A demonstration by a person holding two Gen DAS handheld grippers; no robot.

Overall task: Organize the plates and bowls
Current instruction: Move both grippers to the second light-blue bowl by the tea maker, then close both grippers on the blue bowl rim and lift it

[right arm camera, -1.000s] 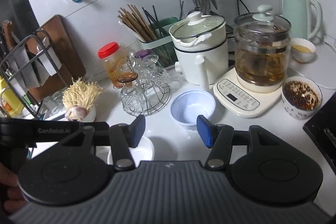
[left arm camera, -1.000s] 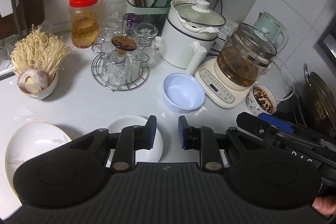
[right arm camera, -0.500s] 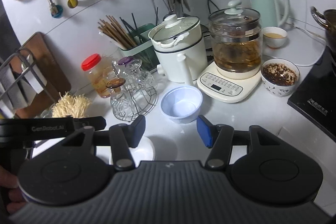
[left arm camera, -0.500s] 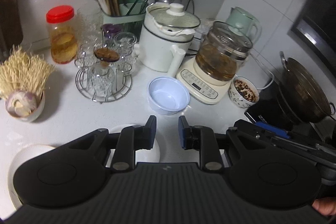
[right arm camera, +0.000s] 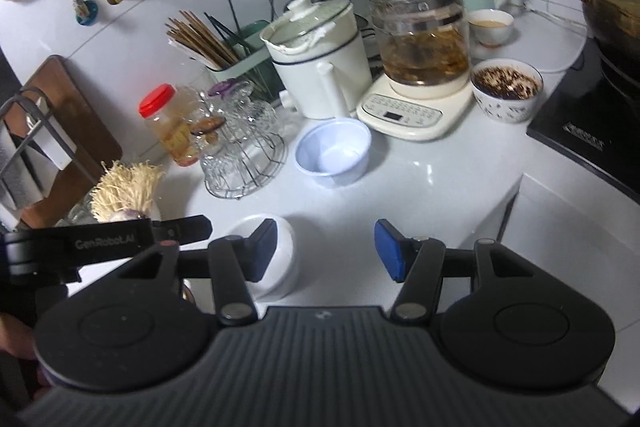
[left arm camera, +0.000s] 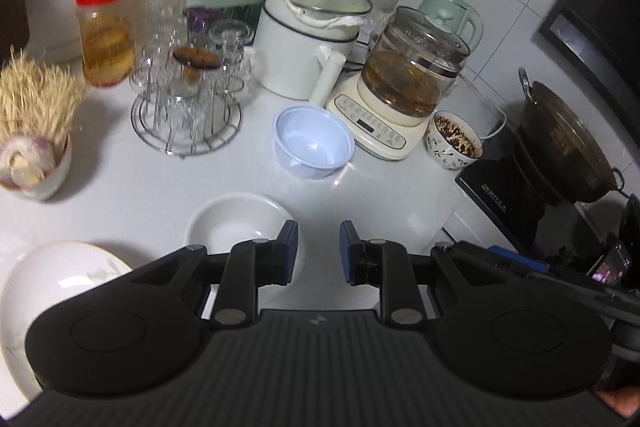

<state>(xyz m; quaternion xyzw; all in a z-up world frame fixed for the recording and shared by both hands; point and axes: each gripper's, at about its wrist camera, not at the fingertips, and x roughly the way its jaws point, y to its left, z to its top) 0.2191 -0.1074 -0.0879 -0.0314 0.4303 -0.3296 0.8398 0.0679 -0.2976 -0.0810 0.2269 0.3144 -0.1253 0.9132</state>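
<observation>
A white bowl [left arm camera: 236,227] sits on the counter just ahead and left of my left gripper [left arm camera: 319,253], whose jaws stand a little apart with nothing between them. A white plate [left arm camera: 52,275] lies at the lower left. Farther back stand a pale blue bowl [left arm camera: 314,143] and a patterned bowl [left arm camera: 454,139] with dark contents. In the right wrist view, my right gripper [right arm camera: 326,247] is open and empty, and its left finger partly hides the white bowl [right arm camera: 280,255]. The blue bowl [right arm camera: 334,151] and patterned bowl [right arm camera: 506,93] lie beyond it.
A wire rack of glasses [left arm camera: 186,107], a red-lidded jar [left arm camera: 105,31], a white electric pot [left arm camera: 308,43] and a glass kettle [left arm camera: 412,79] crowd the back. A bowl of enoki mushrooms [left arm camera: 34,135] stands left. An induction cooker [right arm camera: 588,131] with a wok is at the right.
Both views have swung to the right: the counter items have slid left and the cooker with its wok has come into view. Neither gripper's jaws have changed.
</observation>
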